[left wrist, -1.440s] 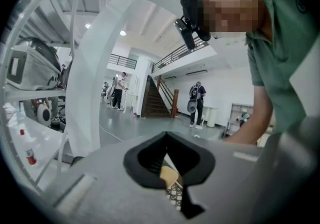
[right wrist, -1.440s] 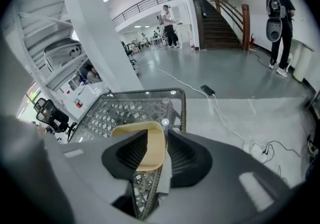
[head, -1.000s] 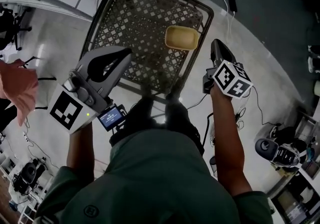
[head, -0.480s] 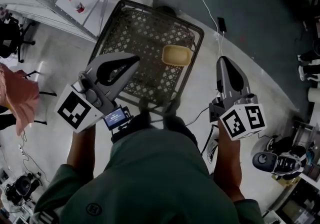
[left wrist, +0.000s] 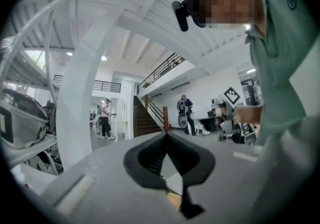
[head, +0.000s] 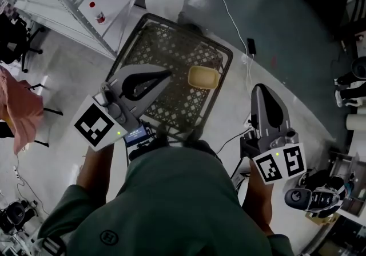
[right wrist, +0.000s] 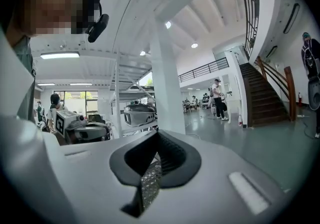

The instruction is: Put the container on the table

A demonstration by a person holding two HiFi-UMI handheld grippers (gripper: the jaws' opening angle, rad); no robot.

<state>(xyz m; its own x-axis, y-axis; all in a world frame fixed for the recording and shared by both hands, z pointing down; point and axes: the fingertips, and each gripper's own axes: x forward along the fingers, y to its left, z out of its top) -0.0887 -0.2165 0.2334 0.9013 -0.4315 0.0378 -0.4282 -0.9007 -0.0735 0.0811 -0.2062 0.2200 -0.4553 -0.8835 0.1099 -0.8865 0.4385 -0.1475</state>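
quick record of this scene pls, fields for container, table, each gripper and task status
container: yellow, on the table near its right edge
table: dark metal mesh
left gripper: shut, empty, above the table's left side
right gripper: shut, empty, above the floor right of the table
task status: container rests on the table, no gripper touching it

From above, the hall looks dim and underexposed, its corners sinking to black, with one pale glare patch on the floor (head: pixel 197 0). The gripper views are bright: a strip light (right wrist: pixel 60 55) and round ceiling lamps (right wrist: pixel 194 45) burn white, and daylight shows through far windows (right wrist: pixel 85 99). Both views bulge like a fisheye, with black rims. The left gripper (left wrist: pixel 166 138) and right gripper (right wrist: pixel 157 138) blur close to the lens, while the background is sharp.
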